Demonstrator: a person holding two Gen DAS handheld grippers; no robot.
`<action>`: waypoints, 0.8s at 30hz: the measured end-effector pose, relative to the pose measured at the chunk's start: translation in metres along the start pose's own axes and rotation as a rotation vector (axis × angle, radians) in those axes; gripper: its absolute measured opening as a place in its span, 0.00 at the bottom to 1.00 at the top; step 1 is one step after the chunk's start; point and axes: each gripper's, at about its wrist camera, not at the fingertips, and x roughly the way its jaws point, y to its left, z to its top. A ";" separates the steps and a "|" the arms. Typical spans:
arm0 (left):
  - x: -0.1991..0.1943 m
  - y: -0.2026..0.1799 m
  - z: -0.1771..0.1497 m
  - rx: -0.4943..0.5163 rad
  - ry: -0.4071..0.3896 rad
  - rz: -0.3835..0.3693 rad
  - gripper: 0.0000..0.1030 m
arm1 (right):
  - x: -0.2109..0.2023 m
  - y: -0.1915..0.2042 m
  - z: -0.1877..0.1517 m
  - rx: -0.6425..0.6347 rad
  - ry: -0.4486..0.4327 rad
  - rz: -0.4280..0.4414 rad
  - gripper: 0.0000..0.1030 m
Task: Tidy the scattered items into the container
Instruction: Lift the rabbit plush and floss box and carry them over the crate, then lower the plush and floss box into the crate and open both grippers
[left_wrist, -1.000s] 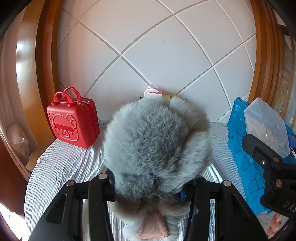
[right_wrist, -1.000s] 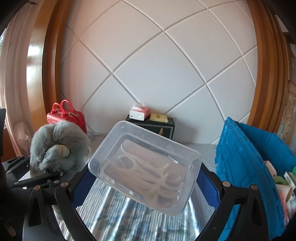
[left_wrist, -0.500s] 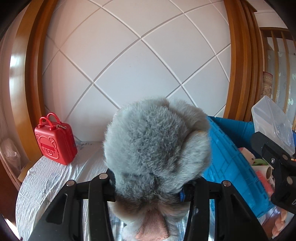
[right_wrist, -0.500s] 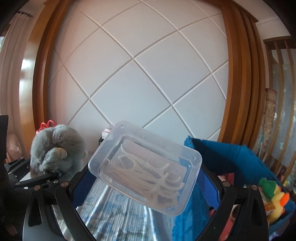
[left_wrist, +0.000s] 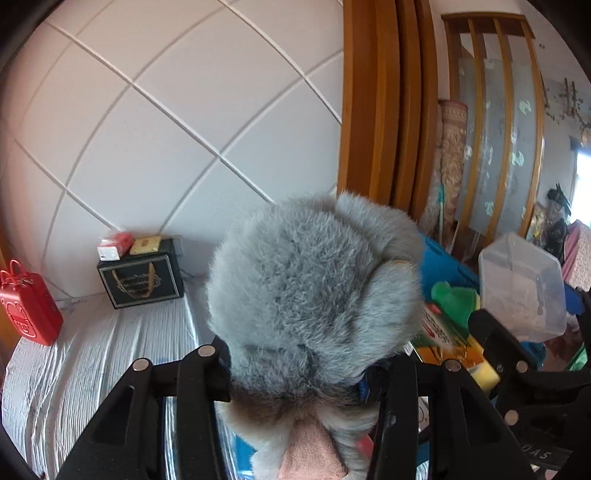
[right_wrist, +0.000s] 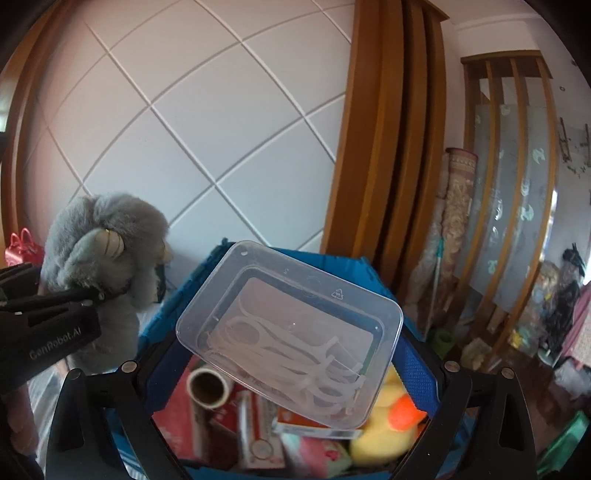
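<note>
A: How is the fluffy gray toy (left_wrist: 314, 295) held?

B: It is squeezed between the jaws of the left gripper (left_wrist: 299, 380), up in the air by the blue bin (right_wrist: 280, 258).

A: And the clear box (right_wrist: 291, 328)?

B: It is pinched tight by the right gripper (right_wrist: 288, 373) and tipped over the bin. White plastic picks (right_wrist: 306, 354) can be seen inside it. A yellow duck (right_wrist: 384, 417) and a tape roll (right_wrist: 208, 386) are lying in the bin below.

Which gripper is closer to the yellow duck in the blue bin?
The right. The right gripper, holding the clear box, hangs directly over the yellow duck inside the blue bin. The left gripper, clamping the grey plush toy, sits at the bin's left edge.
</note>
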 end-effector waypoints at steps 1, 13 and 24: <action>0.013 -0.008 -0.005 0.009 0.048 -0.004 0.43 | 0.002 -0.007 -0.005 0.009 0.011 -0.003 0.97; 0.052 -0.012 -0.017 0.042 0.103 0.087 0.70 | 0.042 -0.019 -0.040 0.013 0.114 0.051 0.97; 0.050 0.001 -0.014 0.041 0.071 0.095 0.76 | 0.075 0.026 -0.066 -0.112 0.220 0.143 0.97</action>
